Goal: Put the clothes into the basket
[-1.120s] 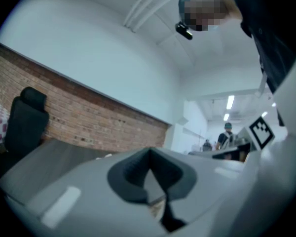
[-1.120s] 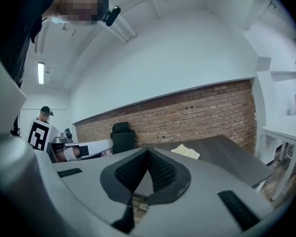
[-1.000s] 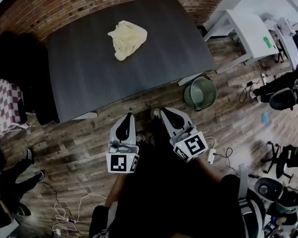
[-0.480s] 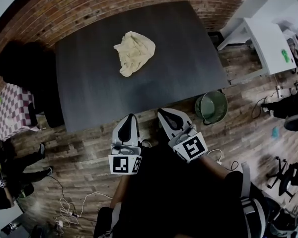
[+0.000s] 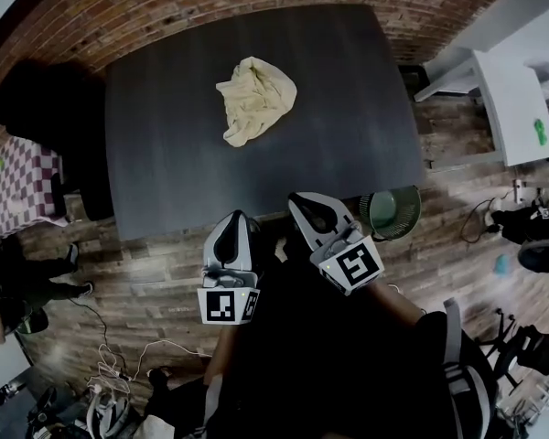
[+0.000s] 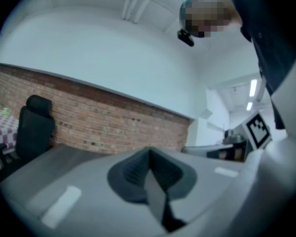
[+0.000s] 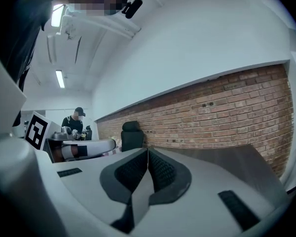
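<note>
A crumpled cream garment (image 5: 255,99) lies near the middle of the dark table (image 5: 165,163). The green basket (image 5: 394,212) stands on the wooden floor by the table's near right corner. My left gripper (image 5: 239,216) and right gripper (image 5: 298,198) hover side by side at the table's near edge, well short of the garment, both shut with nothing between the jaws. In the left gripper view the left gripper (image 6: 148,151) has its pads pressed together; in the right gripper view the right gripper (image 7: 147,150) shows the same.
A brick wall (image 5: 192,3) runs behind the table. A black chair (image 5: 37,108) stands at the table's left, with a checked cloth (image 5: 18,186) beside it. White desks (image 5: 508,99) stand on the right. Cables (image 5: 110,373) lie on the floor at lower left.
Both grippers and the view have advanced toward the table: their tips went from the bare floor to the table's near edge. The basket now sits close to the right gripper.
</note>
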Demonstrator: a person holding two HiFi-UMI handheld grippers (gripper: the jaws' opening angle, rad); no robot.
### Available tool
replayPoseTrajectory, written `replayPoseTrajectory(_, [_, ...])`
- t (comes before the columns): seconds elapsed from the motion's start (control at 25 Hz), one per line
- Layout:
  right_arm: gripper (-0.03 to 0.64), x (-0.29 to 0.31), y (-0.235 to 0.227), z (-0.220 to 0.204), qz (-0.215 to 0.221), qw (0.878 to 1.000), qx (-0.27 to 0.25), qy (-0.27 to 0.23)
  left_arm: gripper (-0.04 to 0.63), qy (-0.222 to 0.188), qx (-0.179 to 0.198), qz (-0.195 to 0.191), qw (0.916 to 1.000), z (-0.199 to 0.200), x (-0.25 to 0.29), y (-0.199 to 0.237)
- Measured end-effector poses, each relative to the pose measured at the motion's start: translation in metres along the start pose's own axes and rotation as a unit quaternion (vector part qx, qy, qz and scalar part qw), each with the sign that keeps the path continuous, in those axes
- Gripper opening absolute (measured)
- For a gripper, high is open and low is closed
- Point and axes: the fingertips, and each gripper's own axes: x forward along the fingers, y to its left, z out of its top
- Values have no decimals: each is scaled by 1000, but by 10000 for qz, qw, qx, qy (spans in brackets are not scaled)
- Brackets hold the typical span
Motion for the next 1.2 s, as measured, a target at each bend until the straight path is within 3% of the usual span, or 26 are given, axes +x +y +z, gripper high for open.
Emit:
replayPoseTrajectory(0.2, [8, 30, -12, 1, -168, 9998, -22, 81, 5, -19, -79, -69, 9999, 1, 19, 25])
replayPoseTrajectory(0.6, [8, 108, -30, 10, -903, 9956, 7, 260, 5, -90, -11, -697, 9975, 22, 61, 98])
replayPoseTrajectory(0.88, [11, 162, -43, 6, -1348, 9891, 47, 583, 3, 94, -125, -1038, 9945, 17, 82, 151])
replayPoseTrajectory(1.04, [99, 179, -55, -1, -1355, 9871, 104, 847, 4, 177, -168, -1119, 9934, 15, 94, 164])
replayPoseTrajectory(1.2, [188, 199, -72, -16, -1099, 9866, 250, 1176, 3, 248, -149, -1018, 9944, 14, 114, 172])
